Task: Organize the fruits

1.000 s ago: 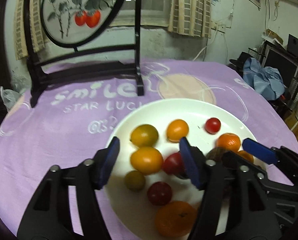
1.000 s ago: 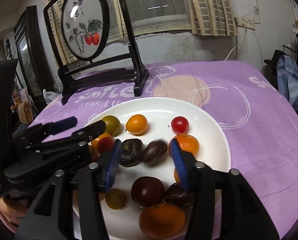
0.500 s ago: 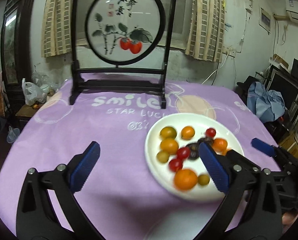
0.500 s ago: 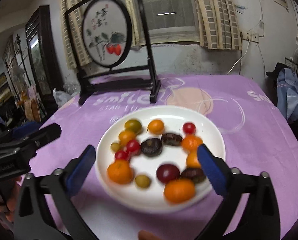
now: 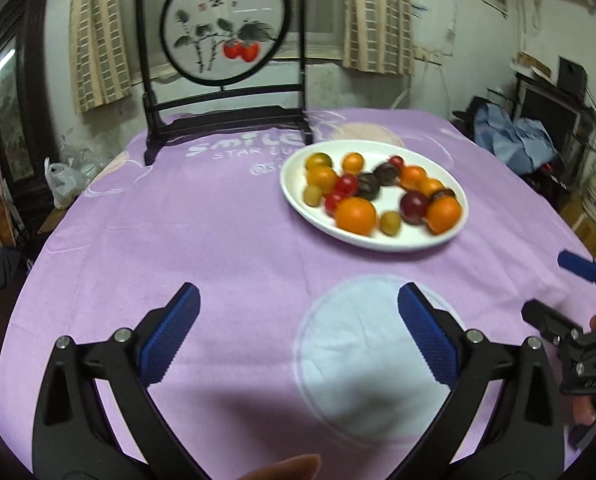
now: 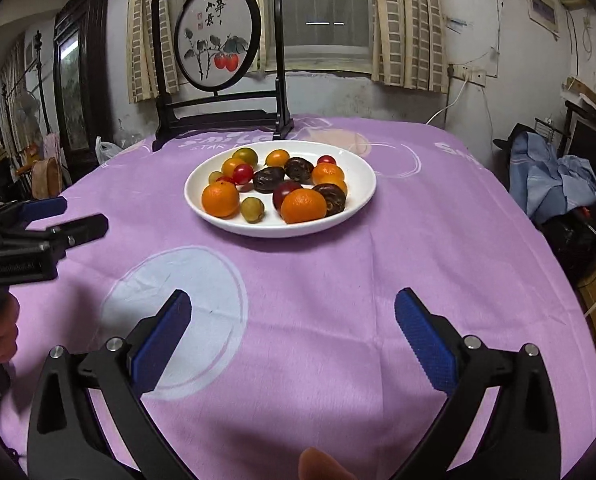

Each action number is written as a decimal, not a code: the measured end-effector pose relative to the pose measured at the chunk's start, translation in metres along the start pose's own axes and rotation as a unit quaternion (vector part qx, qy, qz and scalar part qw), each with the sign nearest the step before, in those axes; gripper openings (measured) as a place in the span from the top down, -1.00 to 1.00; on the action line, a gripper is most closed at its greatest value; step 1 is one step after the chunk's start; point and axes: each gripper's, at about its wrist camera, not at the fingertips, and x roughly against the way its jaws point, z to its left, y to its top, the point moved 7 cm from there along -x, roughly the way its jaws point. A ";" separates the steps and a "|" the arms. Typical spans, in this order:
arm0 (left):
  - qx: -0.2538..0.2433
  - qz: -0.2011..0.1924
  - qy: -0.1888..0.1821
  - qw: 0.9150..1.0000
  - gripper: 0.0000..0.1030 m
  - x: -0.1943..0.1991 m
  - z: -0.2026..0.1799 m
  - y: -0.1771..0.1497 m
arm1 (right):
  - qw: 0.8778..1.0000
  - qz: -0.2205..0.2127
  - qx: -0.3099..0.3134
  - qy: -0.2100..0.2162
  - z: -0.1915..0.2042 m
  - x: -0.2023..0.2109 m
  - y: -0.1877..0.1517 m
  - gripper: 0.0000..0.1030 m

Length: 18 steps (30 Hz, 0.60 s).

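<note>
Both the left gripper (image 5: 298, 332) and the right gripper (image 6: 292, 330) have pulled back from the plate (image 6: 362, 196) of fruit (image 6: 274, 188), jaws now spread wide, holding nothing.

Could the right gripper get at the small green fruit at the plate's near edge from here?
Probably yes: the right gripper is open and empty, only bare purple tablecloth lies before the green fruit, which sits apart from its neighbours.

left wrist: near table edge, facing across, plate (image 5: 294, 190) far-right | right wrist: same edge, plate (image 6: 360, 196) centred | shared: plate, far-edge screen (image 5: 224, 60)
</note>
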 end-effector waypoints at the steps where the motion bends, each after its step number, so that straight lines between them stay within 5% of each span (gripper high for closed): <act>1: -0.010 -0.002 0.000 1.000 -0.96 0.002 -0.004 -0.003 | 1.000 0.005 0.002 0.004 0.002 -0.001 -0.004 -0.97; 18: -0.015 0.017 0.009 1.000 -0.96 -0.003 -0.006 -0.010 | 1.000 0.017 0.020 0.004 0.008 -0.001 -0.011 -0.97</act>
